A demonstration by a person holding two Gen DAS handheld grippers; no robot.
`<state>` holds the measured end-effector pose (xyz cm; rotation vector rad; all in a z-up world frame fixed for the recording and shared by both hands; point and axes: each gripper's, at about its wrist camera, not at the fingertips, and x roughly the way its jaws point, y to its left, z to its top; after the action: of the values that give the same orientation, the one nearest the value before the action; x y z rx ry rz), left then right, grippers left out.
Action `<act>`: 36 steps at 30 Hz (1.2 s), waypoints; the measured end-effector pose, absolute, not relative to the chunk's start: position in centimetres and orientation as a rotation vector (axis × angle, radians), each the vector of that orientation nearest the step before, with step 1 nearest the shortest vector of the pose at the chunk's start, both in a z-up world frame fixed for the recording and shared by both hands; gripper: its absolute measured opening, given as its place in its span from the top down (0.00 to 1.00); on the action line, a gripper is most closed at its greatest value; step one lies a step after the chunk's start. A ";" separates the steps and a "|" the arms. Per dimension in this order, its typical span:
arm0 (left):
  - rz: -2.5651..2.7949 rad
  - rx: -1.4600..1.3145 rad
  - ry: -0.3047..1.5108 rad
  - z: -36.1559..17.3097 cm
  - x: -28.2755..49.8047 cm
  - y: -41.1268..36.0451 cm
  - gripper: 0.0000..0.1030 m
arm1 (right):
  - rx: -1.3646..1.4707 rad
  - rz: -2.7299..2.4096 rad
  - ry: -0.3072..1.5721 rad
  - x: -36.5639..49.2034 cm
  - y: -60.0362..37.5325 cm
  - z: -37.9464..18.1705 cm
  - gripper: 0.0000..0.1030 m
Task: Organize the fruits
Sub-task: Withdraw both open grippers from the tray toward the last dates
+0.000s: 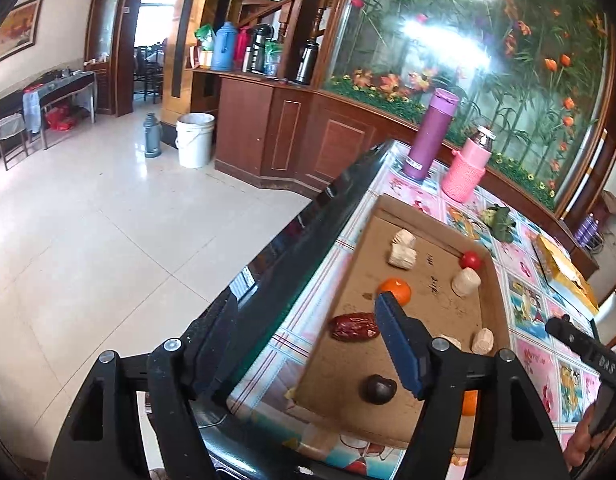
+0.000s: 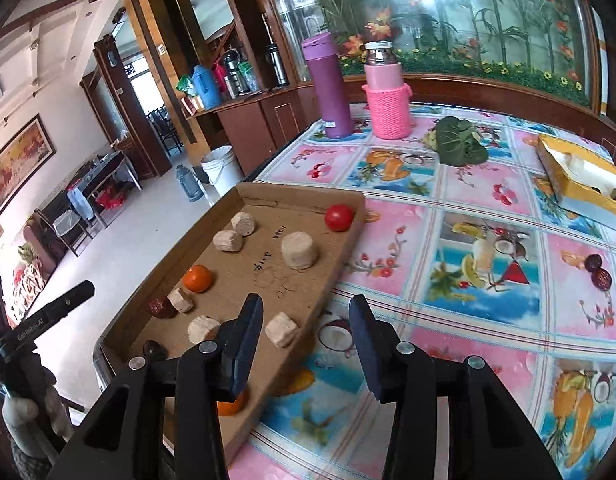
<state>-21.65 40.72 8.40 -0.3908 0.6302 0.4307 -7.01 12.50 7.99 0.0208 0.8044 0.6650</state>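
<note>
A shallow cardboard tray (image 2: 316,200) lies at the table's left edge. In it are a small orange (image 2: 197,278), a red tomato (image 2: 339,217), a red date (image 1: 354,327), a dark chestnut (image 1: 377,389), another orange (image 2: 233,407) under my right gripper's left finger, and several beige chunks (image 2: 299,249). My left gripper (image 1: 304,328) is open, its right finger (image 1: 400,346) over the tray and its left finger hidden. My right gripper (image 2: 306,312) is open and empty over the tray's near right edge. A yellow box (image 2: 580,184) at the far right holds a dark fruit.
A purple flask (image 2: 328,88), a pink bottle in a knit sleeve (image 2: 388,98) and a green leafy vegetable (image 2: 460,140) stand at the back of the table. Two dark fruits (image 2: 598,272) lie on the cloth at the right. The table drops to the floor left of the tray.
</note>
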 end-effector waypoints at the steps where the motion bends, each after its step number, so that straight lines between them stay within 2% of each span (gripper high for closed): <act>1: 0.438 -0.386 0.630 8.6 -21.6 40.6 0.31 | 0.014 0.653 0.802 -7.3 12.1 7.9 0.52; 8: 0.430 -0.315 0.644 9.0 -20.6 38.1 0.30 | -0.020 0.623 0.785 -9.7 10.7 6.9 0.45; 13: 0.449 -0.229 0.643 9.3 -19.5 35.0 0.15 | -0.044 0.620 0.768 -10.8 10.6 6.5 0.43; 15: 0.455 -0.204 0.646 9.2 -19.0 34.0 0.13 | -0.048 0.617 0.767 -11.1 10.5 6.2 0.41; 36: 0.475 -0.015 0.679 8.5 -16.8 27.3 0.12 | -0.046 0.600 0.782 -12.5 9.8 4.9 0.36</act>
<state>-16.83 27.27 8.52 -0.0154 0.6787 0.4752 -12.51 9.79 4.94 -0.0465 0.7816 0.6002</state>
